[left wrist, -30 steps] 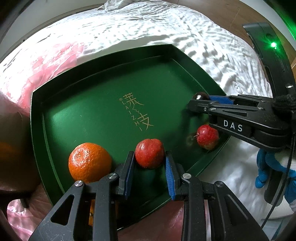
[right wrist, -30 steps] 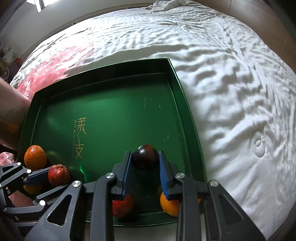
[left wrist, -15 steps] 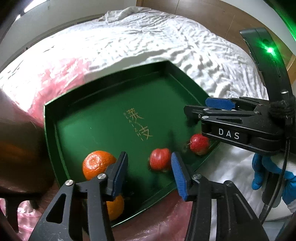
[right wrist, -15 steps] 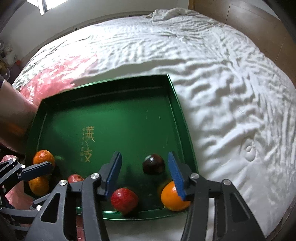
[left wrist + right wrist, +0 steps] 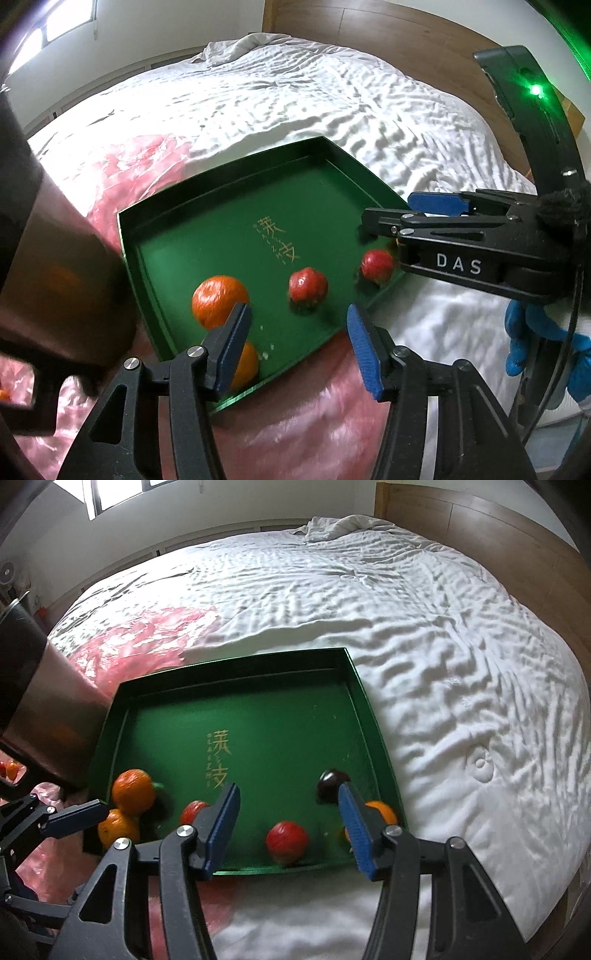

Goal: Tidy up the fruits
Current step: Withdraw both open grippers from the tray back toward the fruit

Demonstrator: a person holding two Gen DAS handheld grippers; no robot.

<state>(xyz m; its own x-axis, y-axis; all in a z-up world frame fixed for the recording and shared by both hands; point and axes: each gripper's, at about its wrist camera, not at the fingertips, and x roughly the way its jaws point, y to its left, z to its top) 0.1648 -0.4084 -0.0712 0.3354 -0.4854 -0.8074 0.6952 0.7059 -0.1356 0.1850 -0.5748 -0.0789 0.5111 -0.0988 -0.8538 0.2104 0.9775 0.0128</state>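
green tray (image 5: 364, 709) on white bedding (image 5: 461, 646): three oranges (image 5: 133, 792), two red fruits (image 5: 287, 841), one dark fruit (image 5: 330, 781), all along its near edge; left claw (image 5: 297, 345) jaws opening, nothing between them; right claw (image 5: 290, 829) jaws opening wide, empty, above the tray; pink plastic (image 5: 147, 162) under the tray's left side
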